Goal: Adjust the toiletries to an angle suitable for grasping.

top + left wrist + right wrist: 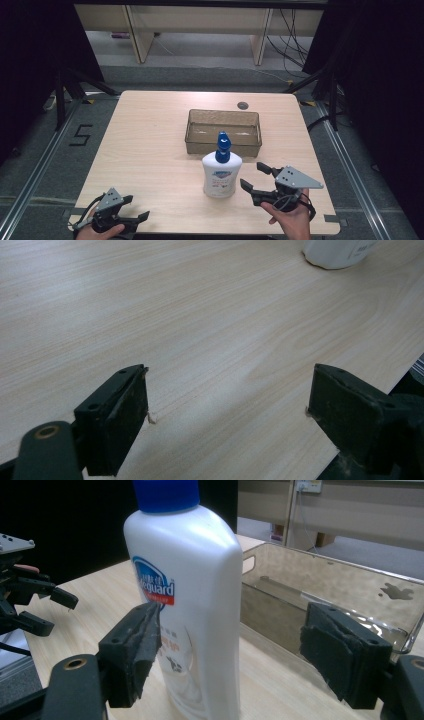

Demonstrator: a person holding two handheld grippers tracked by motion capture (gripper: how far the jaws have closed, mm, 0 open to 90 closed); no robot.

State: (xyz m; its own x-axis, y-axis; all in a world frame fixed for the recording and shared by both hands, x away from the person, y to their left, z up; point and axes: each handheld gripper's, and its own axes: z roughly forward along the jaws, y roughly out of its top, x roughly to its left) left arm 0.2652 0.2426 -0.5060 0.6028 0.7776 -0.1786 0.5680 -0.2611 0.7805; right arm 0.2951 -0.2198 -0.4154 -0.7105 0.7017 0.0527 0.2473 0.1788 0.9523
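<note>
Standing upright beside the tray (223,131), the bottle (221,175) faces your right gripper (256,177), jaws spread, likely for grasping; your left gripper (136,207) idles, jaws apart.

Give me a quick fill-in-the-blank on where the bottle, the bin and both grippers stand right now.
1. The white bottle has a ____ cap.
2. The bottle stands upright on the table, just in front of the clear ____.
3. The right gripper has its jaws ____, just right of the bottle.
4. The left gripper sits open near the table's ____ edge.

Missing words: blue; bin; open; near
</note>
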